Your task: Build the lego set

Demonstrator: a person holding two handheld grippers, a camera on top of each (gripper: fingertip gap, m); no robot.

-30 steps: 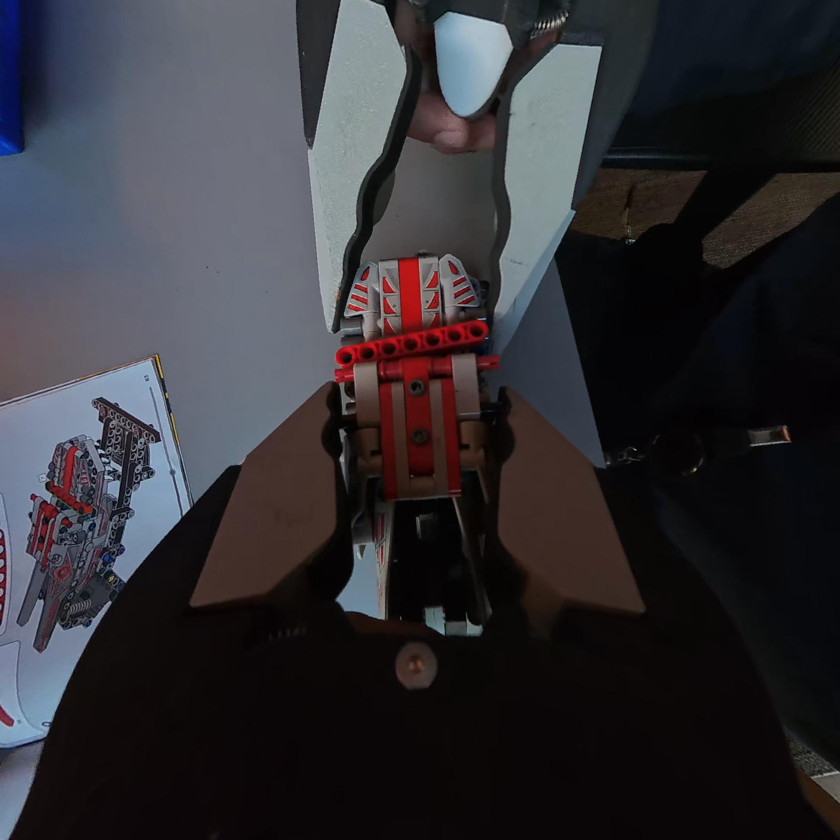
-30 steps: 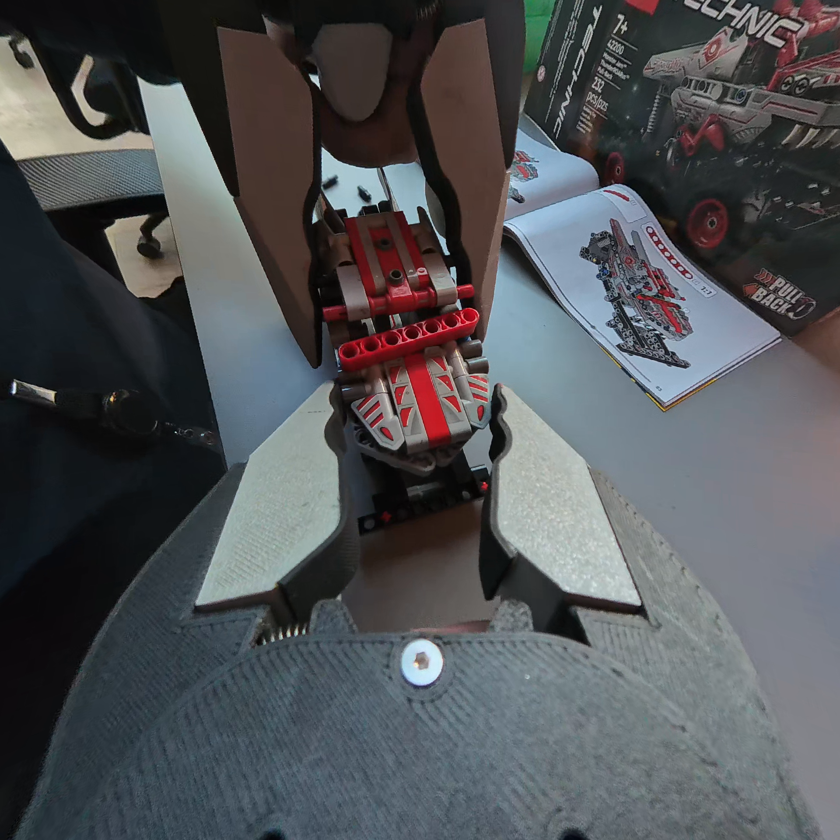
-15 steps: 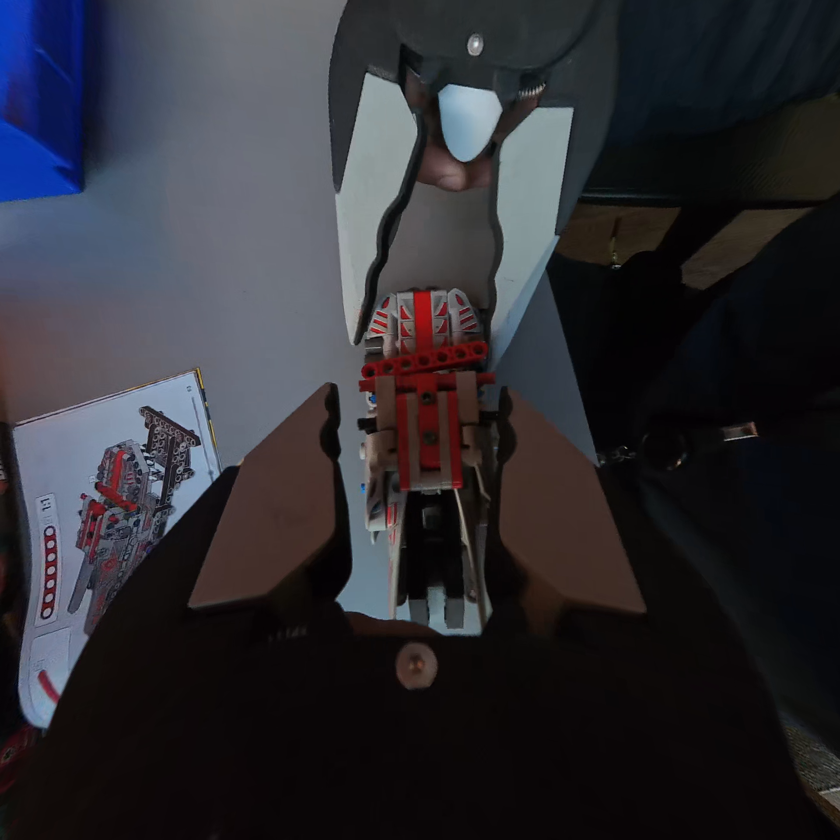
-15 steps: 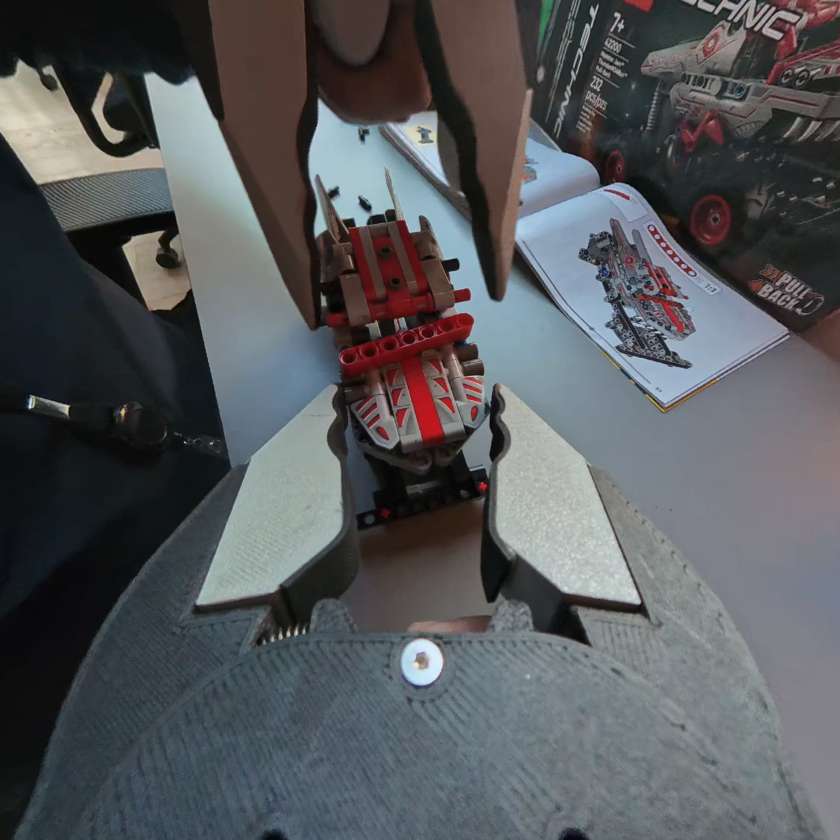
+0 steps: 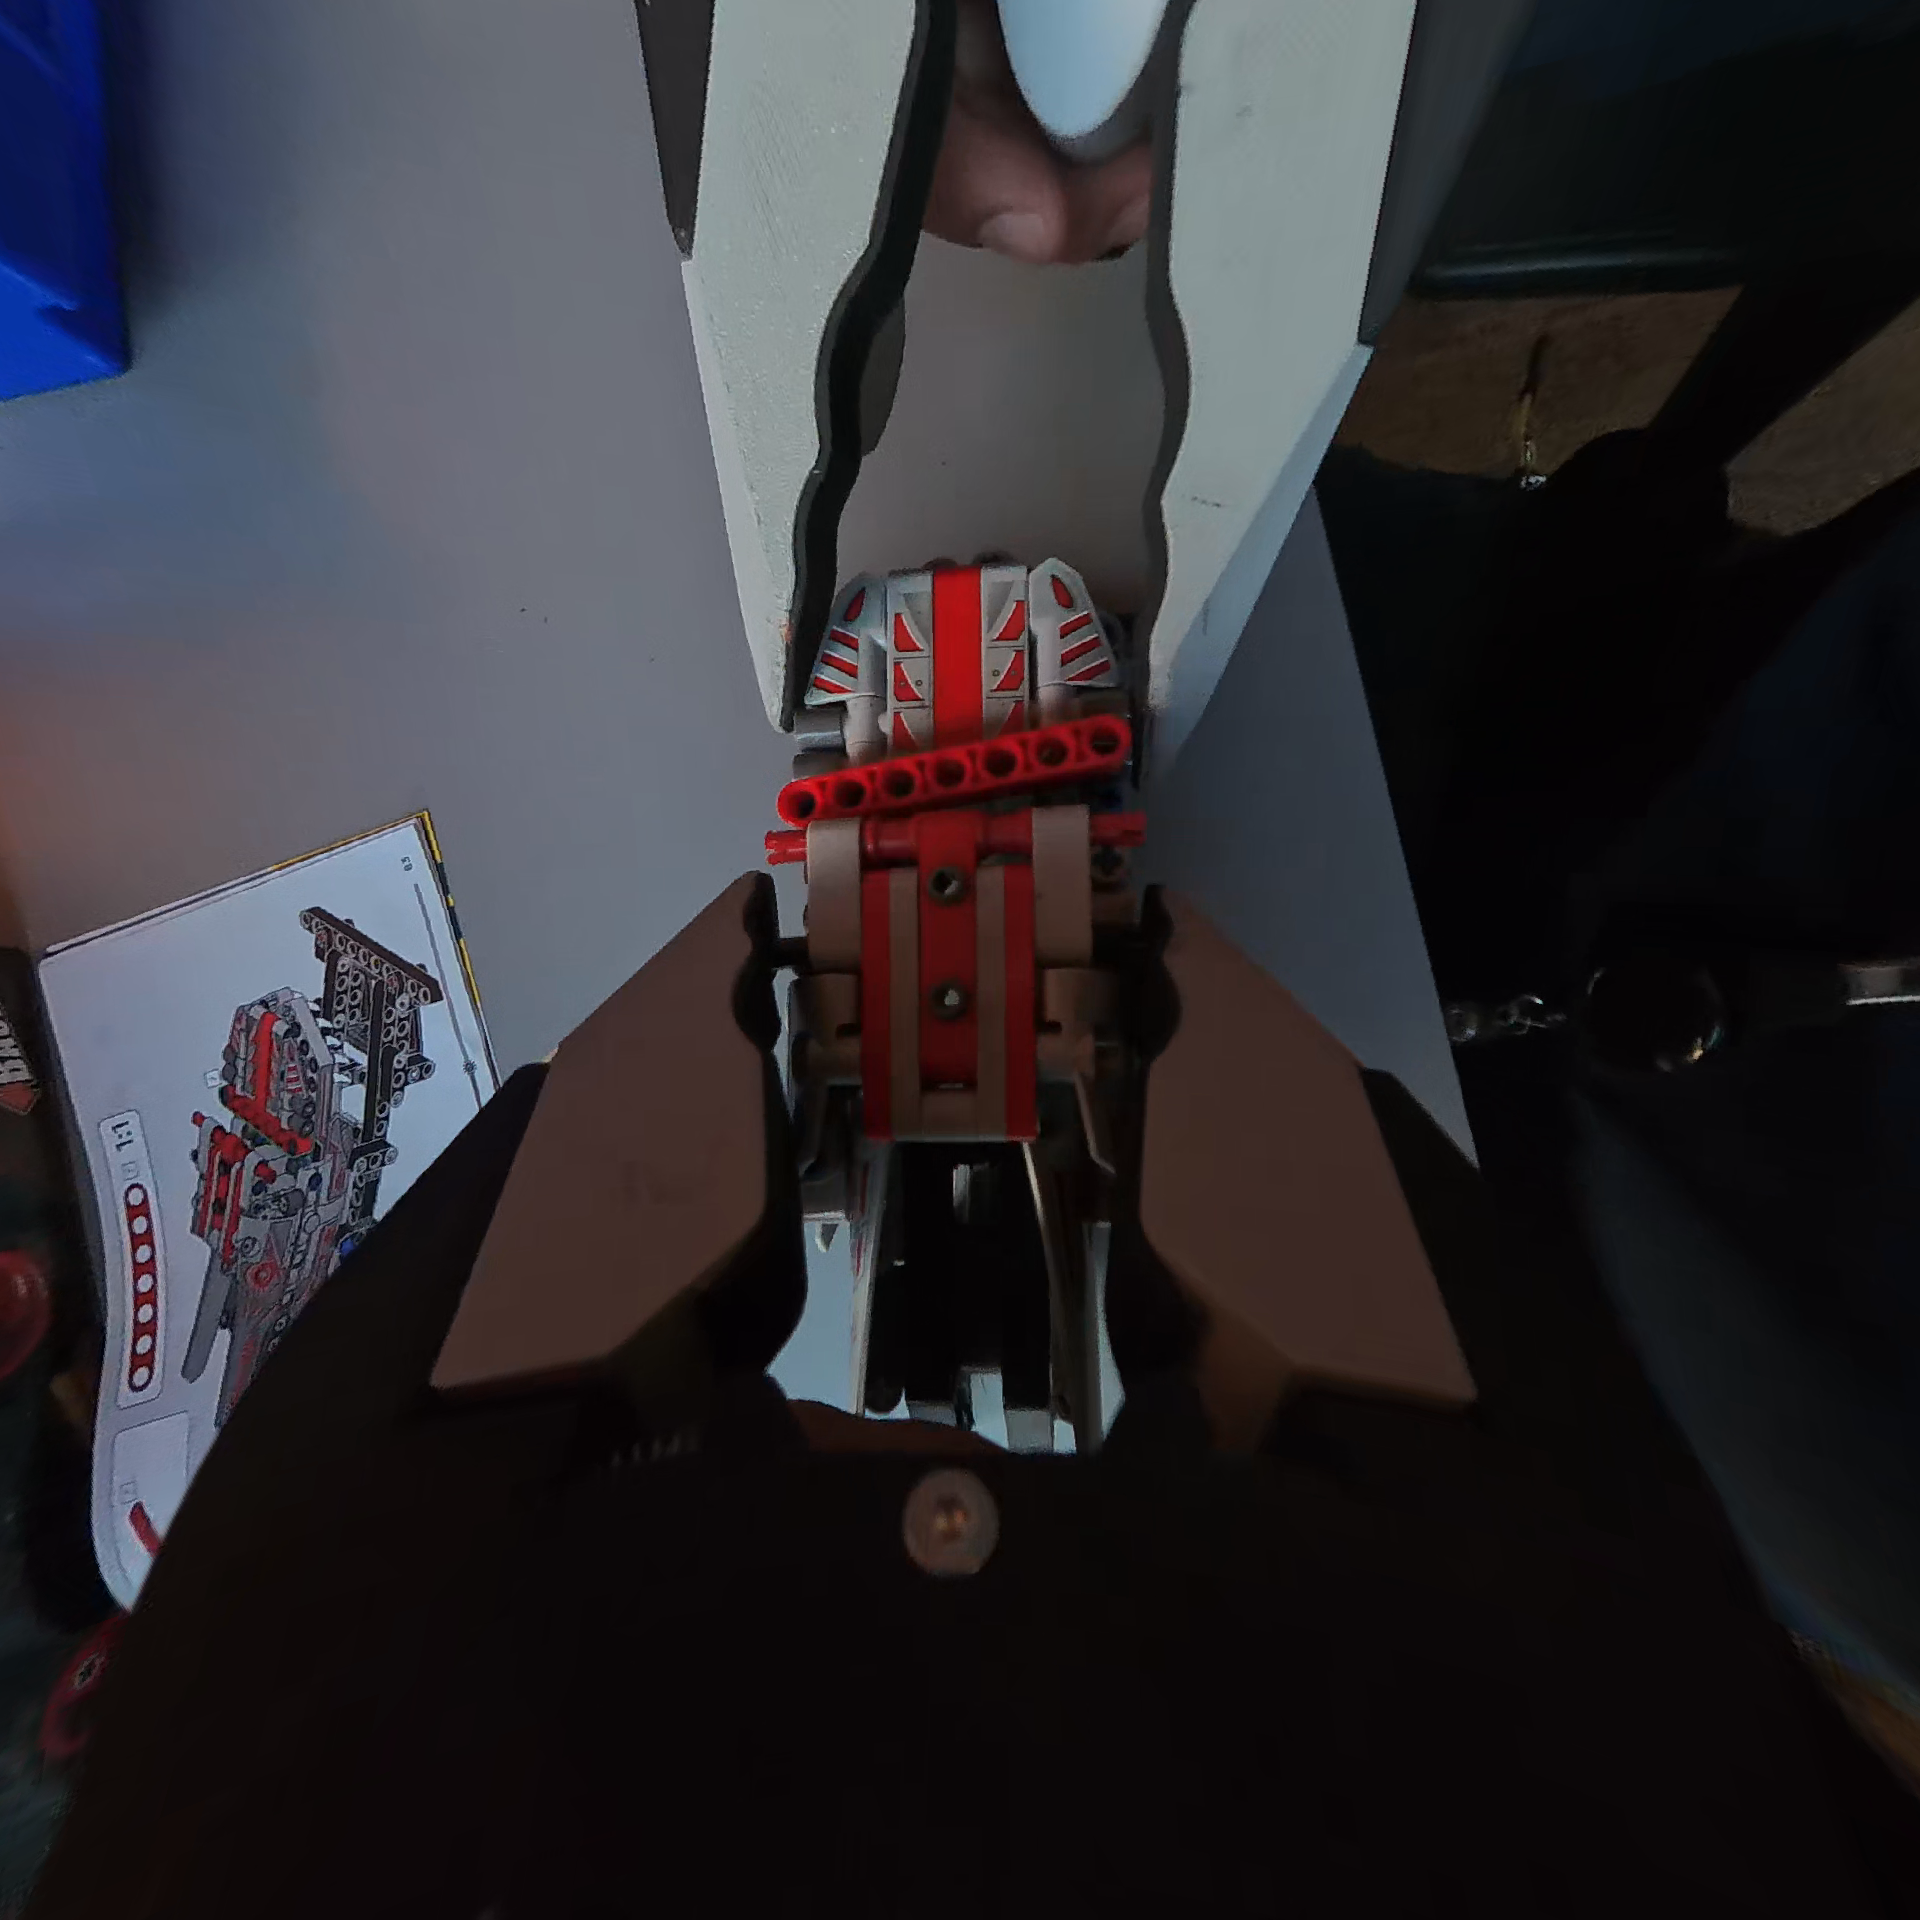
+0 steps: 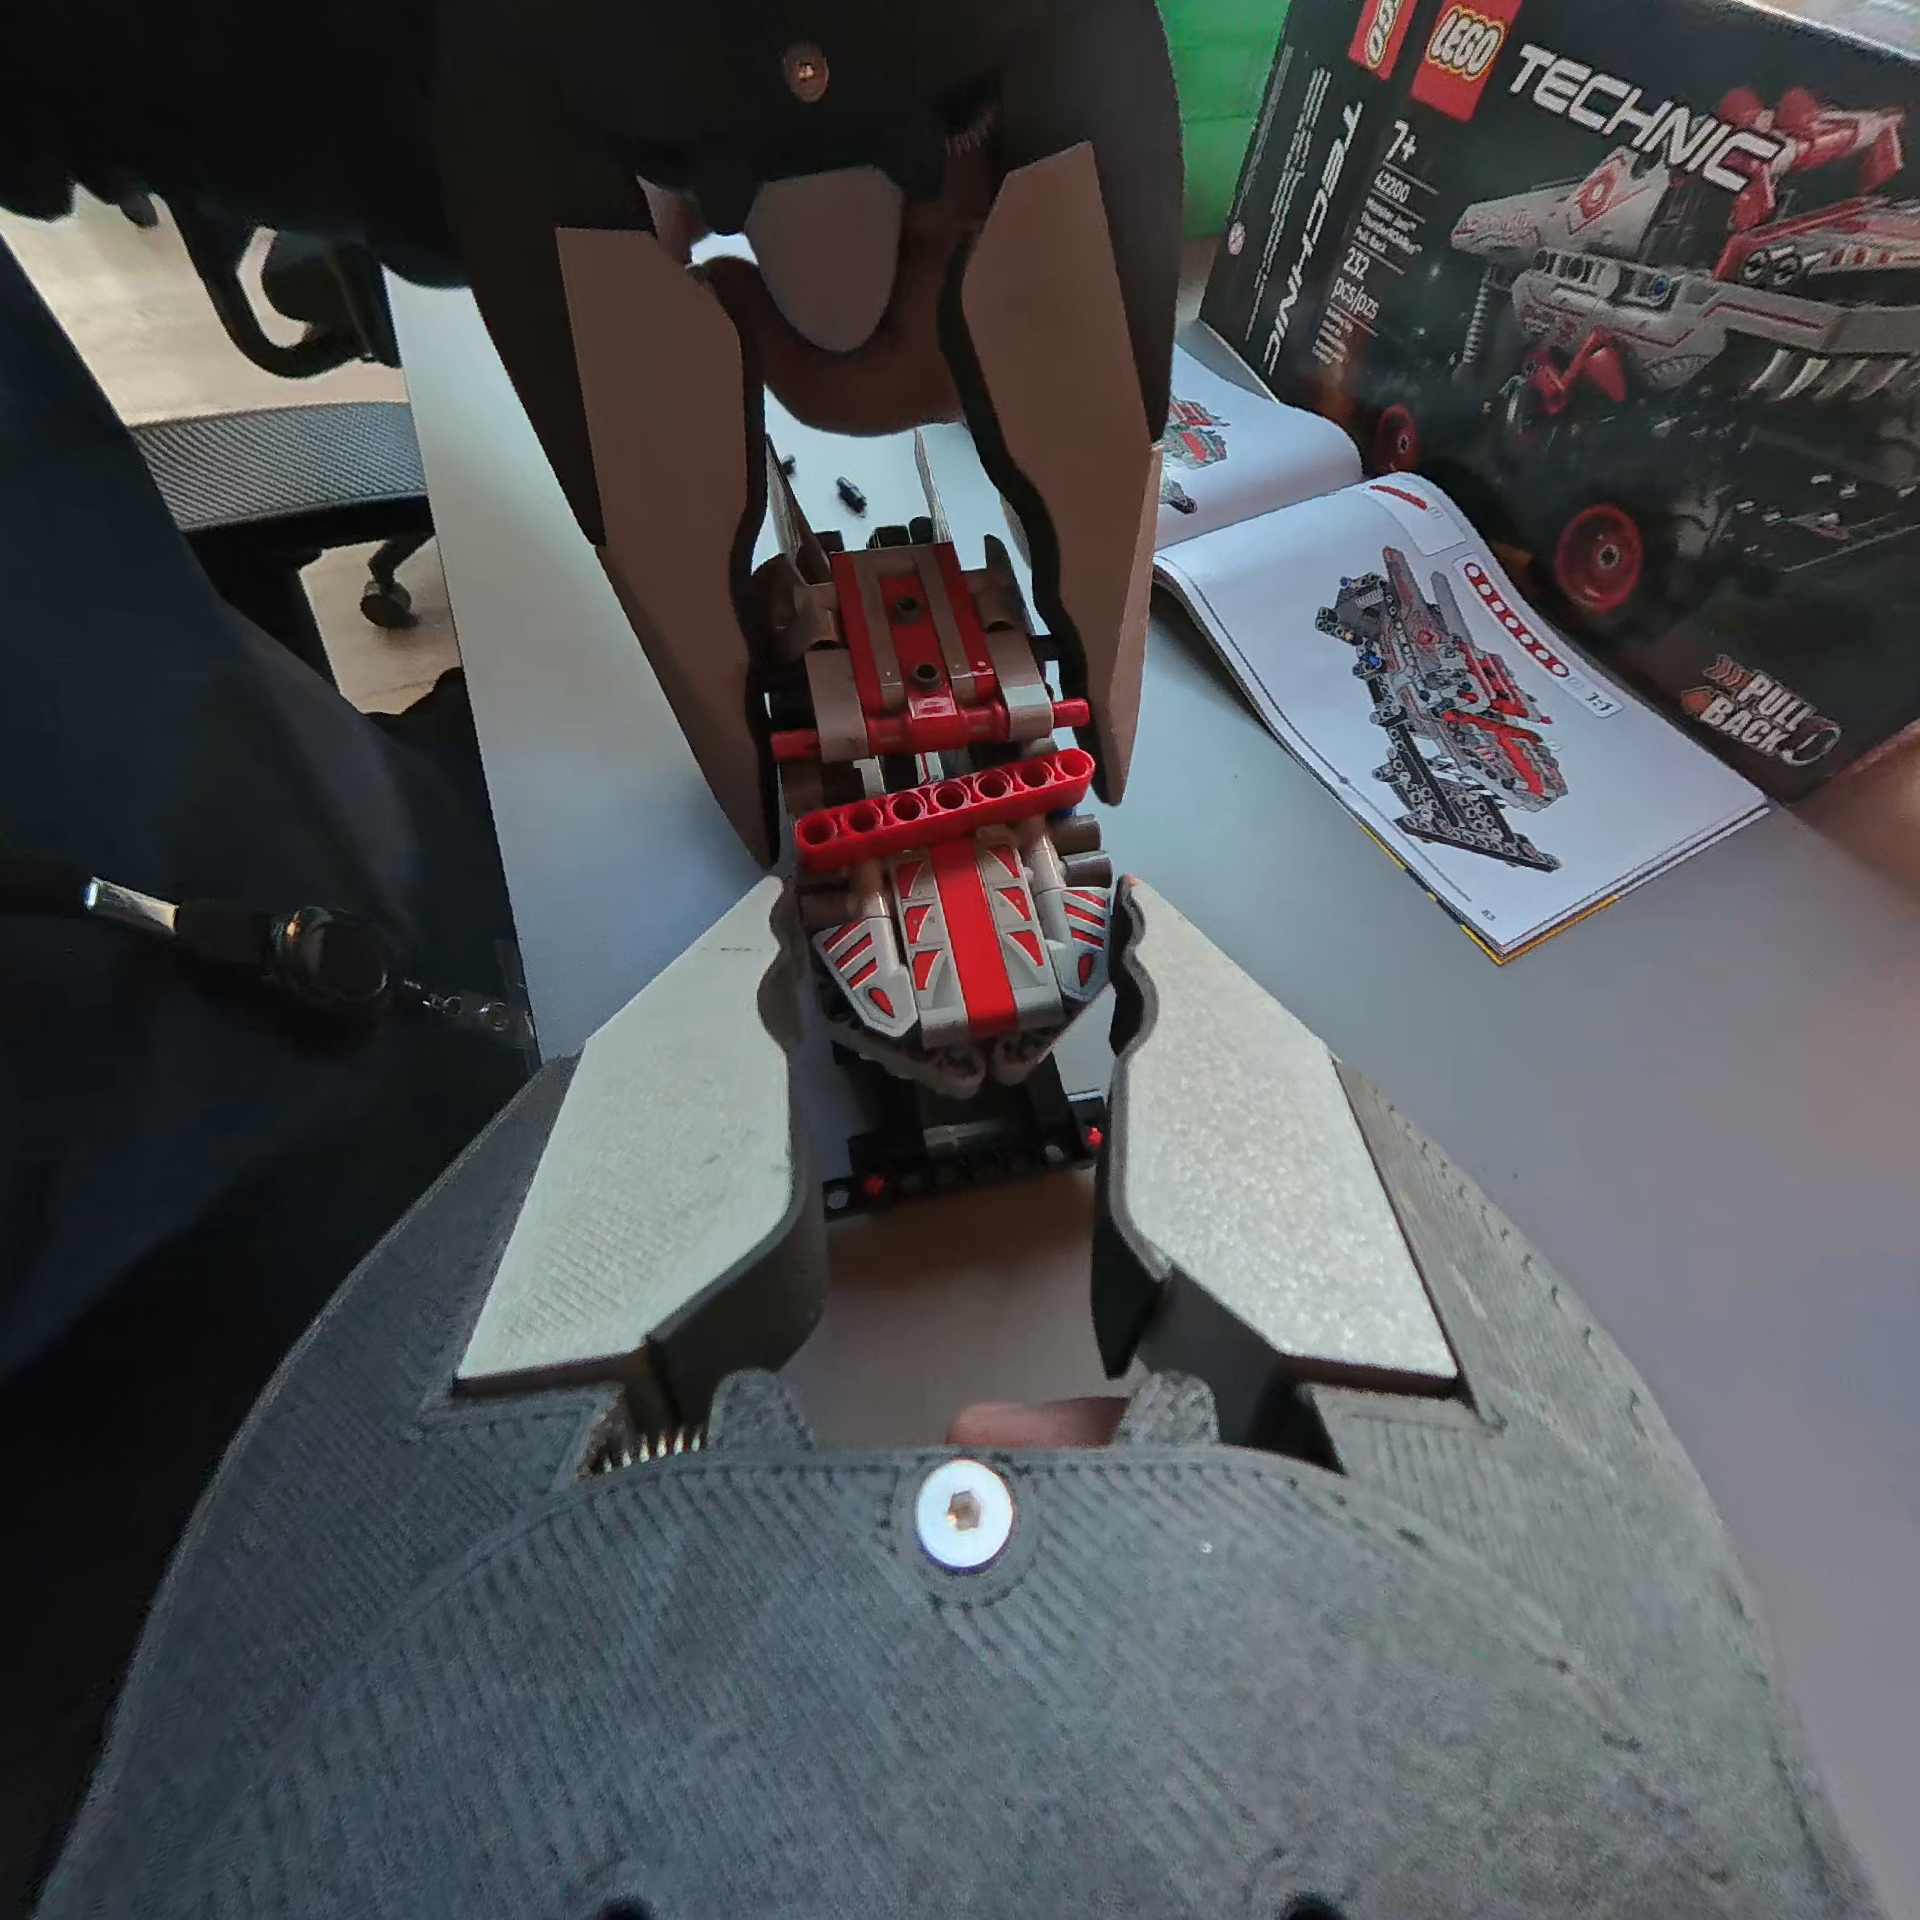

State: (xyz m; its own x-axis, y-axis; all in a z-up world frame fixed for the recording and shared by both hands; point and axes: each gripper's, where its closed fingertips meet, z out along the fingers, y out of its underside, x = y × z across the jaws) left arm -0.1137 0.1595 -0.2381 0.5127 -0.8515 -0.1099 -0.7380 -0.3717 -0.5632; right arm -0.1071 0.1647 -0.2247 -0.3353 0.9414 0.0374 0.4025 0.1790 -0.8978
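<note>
A grey, red and tan lego model [image 5: 951,987] lies lengthwise between my two grippers, which face each other near the table's edge. My left gripper [image 5: 956,920], with brown fingers, is closed around the model's tan and red rear section. My right gripper [image 6: 951,909], with grey fingers, is closed around the grey and red nose [image 6: 966,945]. A red beam with holes [image 6: 945,805] lies slightly askew across the model's middle; it also shows in the left wrist view [image 5: 956,769]. The black base [image 6: 966,1158] sticks out under the nose.
An open instruction booklet [image 6: 1455,707] lies on the grey table [image 6: 1558,1143], beside the set's box [image 6: 1610,312]. Small black pins [image 6: 852,494] lie behind the model. A blue object [image 5: 52,208] is at the far left. A person's dark clothing with a key clip [image 6: 312,956] is past the table edge.
Half a second ago my left gripper had drawn back from the model; now it is closed around the rear section again. The right gripper kept hold of the nose throughout.
</note>
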